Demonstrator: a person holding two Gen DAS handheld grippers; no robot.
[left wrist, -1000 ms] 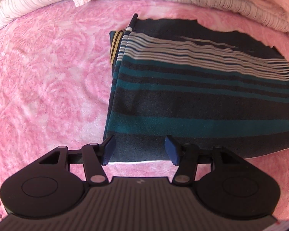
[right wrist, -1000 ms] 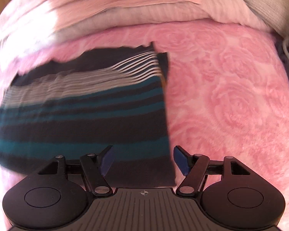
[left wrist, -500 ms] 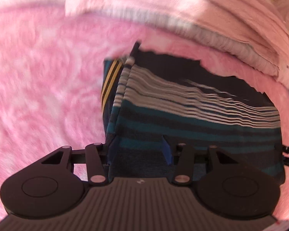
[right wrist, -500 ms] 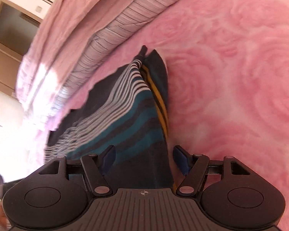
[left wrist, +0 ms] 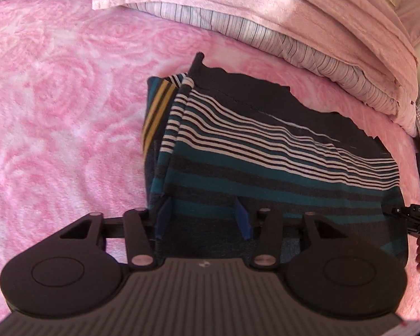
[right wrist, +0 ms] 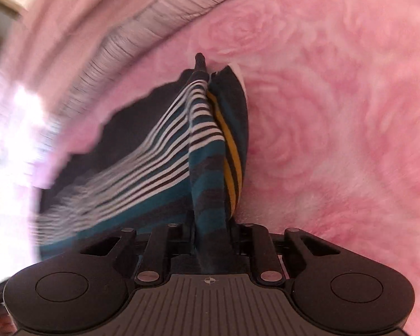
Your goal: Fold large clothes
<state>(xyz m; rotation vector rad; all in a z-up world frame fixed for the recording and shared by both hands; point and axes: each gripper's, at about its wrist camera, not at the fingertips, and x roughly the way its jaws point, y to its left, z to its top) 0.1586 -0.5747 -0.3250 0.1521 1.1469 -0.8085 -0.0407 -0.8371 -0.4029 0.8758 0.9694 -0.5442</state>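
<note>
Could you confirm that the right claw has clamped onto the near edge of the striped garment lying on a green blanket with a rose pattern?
Not quite: the blanket is pink, not green, as the right wrist view shows. The rest stands: the right claw, whose jaws have just been closing, is shut on the bunched near edge of the striped garment, and the rose pattern is there.
</note>
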